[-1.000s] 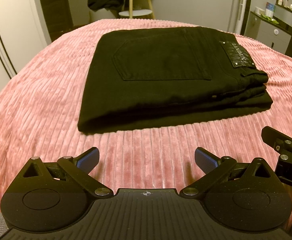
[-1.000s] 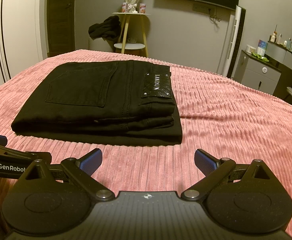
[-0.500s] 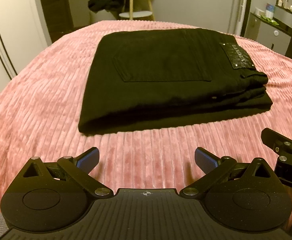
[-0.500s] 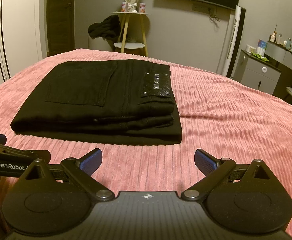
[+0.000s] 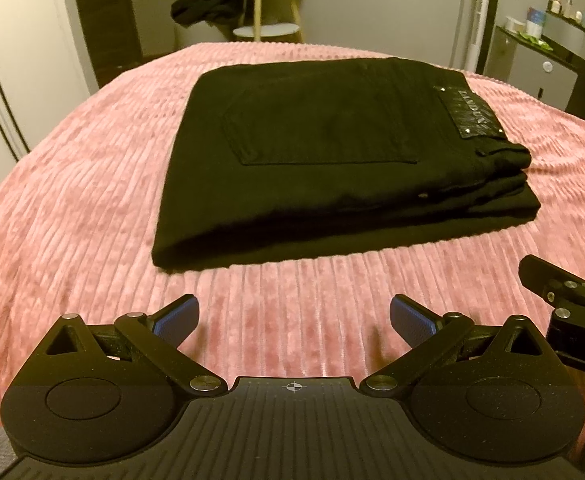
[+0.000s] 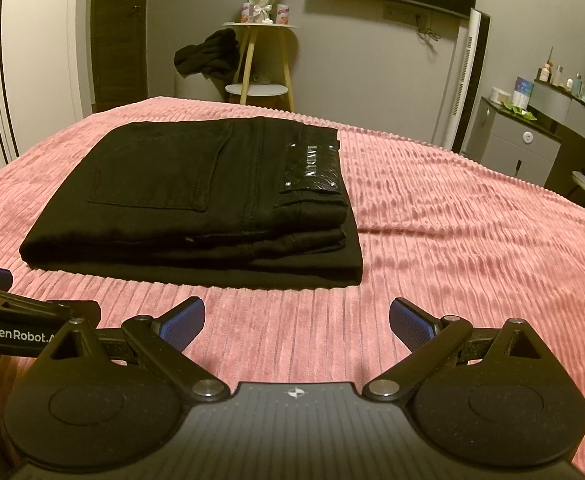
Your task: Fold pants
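Observation:
Black pants (image 5: 332, 164) lie folded into a flat stack on the pink ribbed bedspread (image 5: 72, 200), back pocket and leather waist patch facing up. In the right wrist view the same pants (image 6: 196, 200) sit left of centre. My left gripper (image 5: 294, 318) hovers open over bare bedspread, short of the stack's near edge, holding nothing. My right gripper (image 6: 296, 322) is open too, equally short of the stack and empty. Each gripper shows at the edge of the other's view.
Beyond the bed stand a small wooden side table (image 6: 258, 60) with dark clothing (image 6: 208, 54) draped on it, a tower fan (image 6: 470, 80) and a grey dresser (image 6: 524, 148) at the right. The bedspread (image 6: 472, 240) stretches out right of the stack.
Both views have shifted slightly, the pants sitting a little lower in the left wrist frame. Both grippers stay open and the pants have not moved.

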Demonstrator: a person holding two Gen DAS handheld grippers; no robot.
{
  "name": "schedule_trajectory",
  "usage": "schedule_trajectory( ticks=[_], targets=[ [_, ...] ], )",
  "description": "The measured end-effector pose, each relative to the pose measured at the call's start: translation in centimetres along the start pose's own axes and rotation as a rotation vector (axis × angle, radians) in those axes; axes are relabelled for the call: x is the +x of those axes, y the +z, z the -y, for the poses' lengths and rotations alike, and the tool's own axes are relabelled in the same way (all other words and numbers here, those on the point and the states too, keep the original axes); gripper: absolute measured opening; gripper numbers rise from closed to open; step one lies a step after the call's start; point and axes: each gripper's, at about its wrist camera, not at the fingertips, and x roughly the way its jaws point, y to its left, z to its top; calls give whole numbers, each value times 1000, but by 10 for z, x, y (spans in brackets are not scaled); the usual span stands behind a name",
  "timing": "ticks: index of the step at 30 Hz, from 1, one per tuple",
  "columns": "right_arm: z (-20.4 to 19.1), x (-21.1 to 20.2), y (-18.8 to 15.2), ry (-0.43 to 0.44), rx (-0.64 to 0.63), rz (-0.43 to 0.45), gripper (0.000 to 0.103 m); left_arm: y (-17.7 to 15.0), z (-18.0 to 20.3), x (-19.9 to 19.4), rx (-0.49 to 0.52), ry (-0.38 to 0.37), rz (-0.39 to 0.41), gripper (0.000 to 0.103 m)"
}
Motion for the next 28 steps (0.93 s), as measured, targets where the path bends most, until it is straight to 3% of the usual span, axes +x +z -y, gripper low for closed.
schedule_trajectory(
  ticks=[28],
  targets=[
    [0,0,-1,-9,10,-8,99,-1,3,1,22,4,-8,103]
  ],
)
